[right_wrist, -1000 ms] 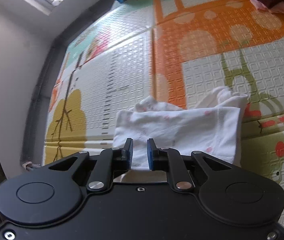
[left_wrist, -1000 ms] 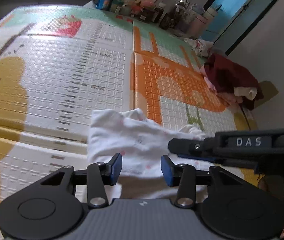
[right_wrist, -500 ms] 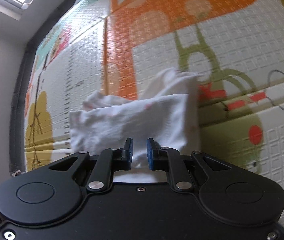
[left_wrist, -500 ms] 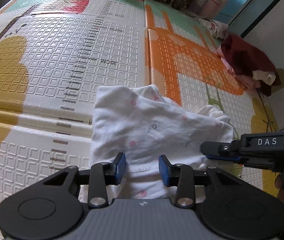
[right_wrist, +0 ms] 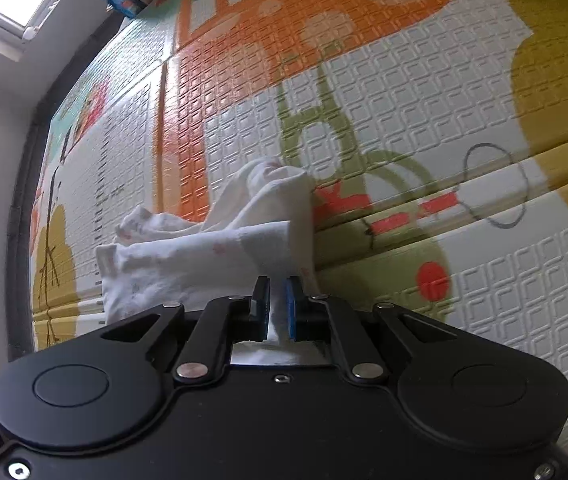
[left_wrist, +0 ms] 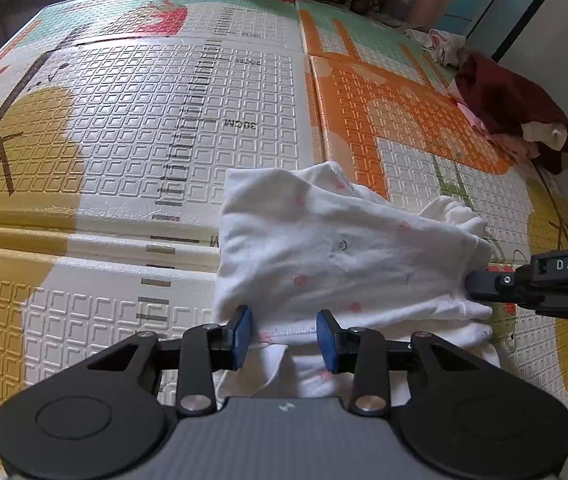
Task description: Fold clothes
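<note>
Right gripper (right_wrist: 275, 304): jaws nearly together, clamped on a pinch of the white garment (left_wrist: 336, 252); they have just been closing further, cloth between the pads throughout. In the left wrist view its black nose meets the garment's right-hand edge.

Left gripper (left_wrist: 284, 334): blue pads stand apart, with the garment's hem band running between them. Jaws have narrowed a little over the last second; whether the pads actually press the cloth cannot be told.

White garment: small, pale pink print, partly folded and bunched. Lies on the play mat (left_wrist: 131, 128) across the fold seam that runs side to side, near the mat's front edge, just right of the printed ruler scale. A second ago it hung in a looser sheet ahead of the right gripper; now it sits lower and more gathered, with the far cuff against the mat.

Reading for the task: the cloth appears to be coming down onto the mat under a firmer right-hand hold, so a fold is likely being laid, not yet pressed flat.

Other clothes (left_wrist: 512, 116): dark red and pink heap, mat's far right edge, well apart.
</note>
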`<state>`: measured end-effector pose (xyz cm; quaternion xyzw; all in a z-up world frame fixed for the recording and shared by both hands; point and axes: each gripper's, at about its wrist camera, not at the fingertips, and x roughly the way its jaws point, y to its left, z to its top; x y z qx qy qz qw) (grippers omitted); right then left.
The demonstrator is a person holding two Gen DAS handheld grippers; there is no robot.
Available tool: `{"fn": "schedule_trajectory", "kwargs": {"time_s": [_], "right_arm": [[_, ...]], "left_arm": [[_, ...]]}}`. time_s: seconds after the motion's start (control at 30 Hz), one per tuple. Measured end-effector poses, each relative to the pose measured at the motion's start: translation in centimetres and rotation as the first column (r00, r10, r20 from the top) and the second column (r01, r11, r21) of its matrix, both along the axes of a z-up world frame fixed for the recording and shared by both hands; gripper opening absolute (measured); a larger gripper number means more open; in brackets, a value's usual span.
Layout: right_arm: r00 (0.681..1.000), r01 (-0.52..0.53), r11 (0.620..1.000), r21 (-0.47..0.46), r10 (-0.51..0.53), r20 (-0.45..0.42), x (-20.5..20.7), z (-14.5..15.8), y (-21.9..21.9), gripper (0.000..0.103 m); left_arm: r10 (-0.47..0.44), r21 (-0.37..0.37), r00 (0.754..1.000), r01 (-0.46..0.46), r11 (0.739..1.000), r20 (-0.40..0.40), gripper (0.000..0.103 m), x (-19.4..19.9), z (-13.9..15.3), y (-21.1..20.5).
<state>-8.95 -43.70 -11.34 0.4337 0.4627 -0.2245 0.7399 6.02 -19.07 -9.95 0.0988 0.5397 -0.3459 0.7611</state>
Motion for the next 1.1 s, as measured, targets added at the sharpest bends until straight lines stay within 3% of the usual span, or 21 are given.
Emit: {"fn": "schedule_trajectory", "kwargs": {"time_s": [0.07,0.17,0.53,0.87,1.1], "right_arm": [[1.000,0.006,1.000,-0.020,-0.006,-0.024,-0.1,0.1,-0.1,0.012],[1.000,0.007,1.000,-0.024,-0.007,-0.025,-0.5,0.3,-0.2,0.012],[0.994,-0.012,0.997,-0.072,0.019,0.107,0.2,3.8,0.7,0.012],[0.991,-0.015,1.000,-0.008,0.016,0.130,2.6,2.4,0.8,0.012],[0.995,0.021,1.000,-0.004,-0.020,0.096,3.5,0.3,-0.4,0.009]], "left_arm": [[0.000,0.008,1.000,0.000,1.000,0.007,0.038,-0.1,0.1,0.0],[0.002,0.015,1.000,-0.002,1.000,0.002,0.043,-0.3,0.6,-0.2],[-0.033,-0.034,0.998,0.035,0.999,0.060,0.047,-1.2,3.2,-2.6],[0.055,-0.095,0.998,-0.058,0.994,-0.034,0.044,1.5,1.5,-4.2],[0.171,-0.046,0.985,-0.171,0.984,0.004,0.042,3.6,0.1,-4.0]]}}
